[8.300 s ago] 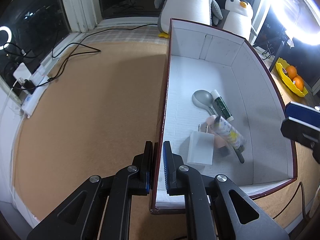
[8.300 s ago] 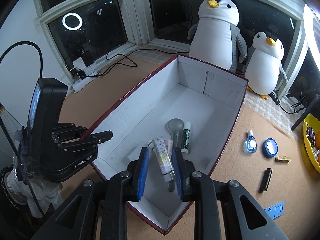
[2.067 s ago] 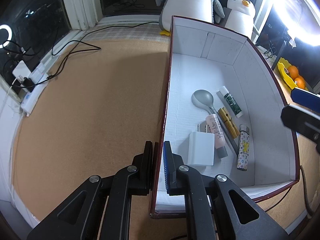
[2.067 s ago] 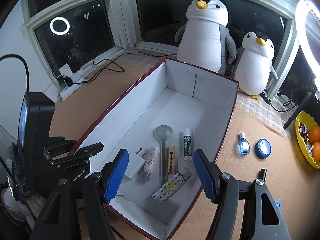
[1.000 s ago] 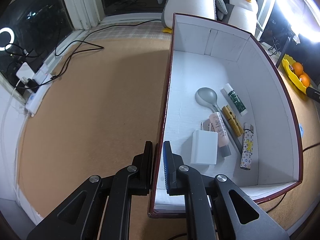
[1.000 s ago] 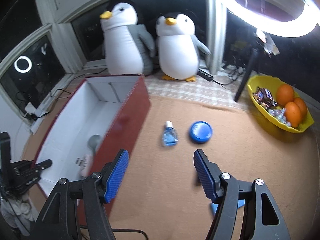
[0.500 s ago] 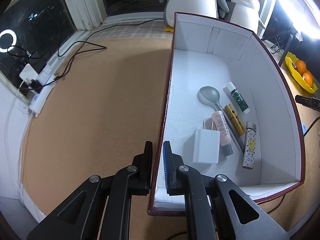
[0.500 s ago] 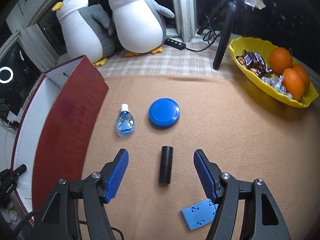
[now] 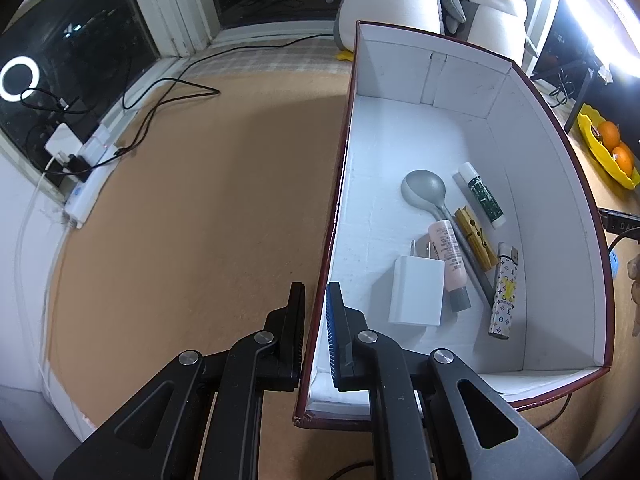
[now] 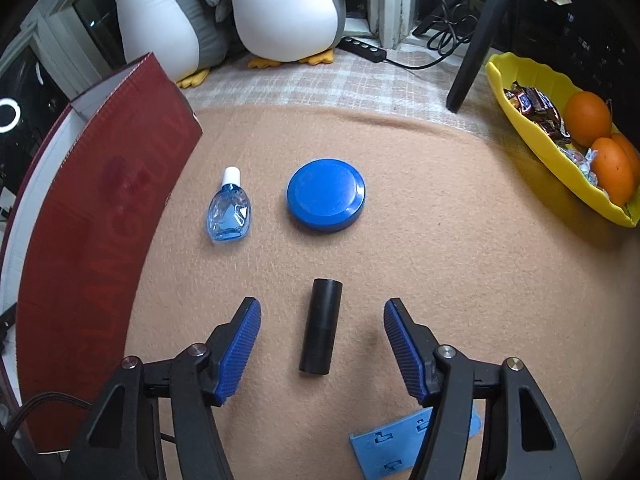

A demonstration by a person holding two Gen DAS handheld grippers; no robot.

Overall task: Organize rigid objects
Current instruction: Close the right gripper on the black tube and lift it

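A tidy-up roughly two-thirds done: six small items already lie in the white-lined, dark-red cardboard box, while four wait on the tan felt mat to its right.

Inside the box, clustered toward the near right: one grey plastic spoon, one white-capped green tube, one wooden clothespin, one pale pink tube with a grey cap, one white plug-in charger block and one patterned lighter. The far half of the box floor is bare.

Outside, on the mat: one black cylindrical tube, one round blue tin, one small clear-blue dropper bottle with a white cap, and one flat blue plastic piece at the near edge.

The left gripper is clamped on the box's left wall near the near corner, one finger inside and one outside, steadying it. The right gripper straddles the black tube, its jaws having just been closing yet standing well clear on both sides; the tube lies lengthwise between the blue pads, untouched, and nothing is held.

Judging by the layout, the black tube goes next, with the tin, the dropper bottle and the blue piece to follow.

Bystanders: two plush penguins by the window, and one yellow bowl holding oranges and wrapped sweets at far right.
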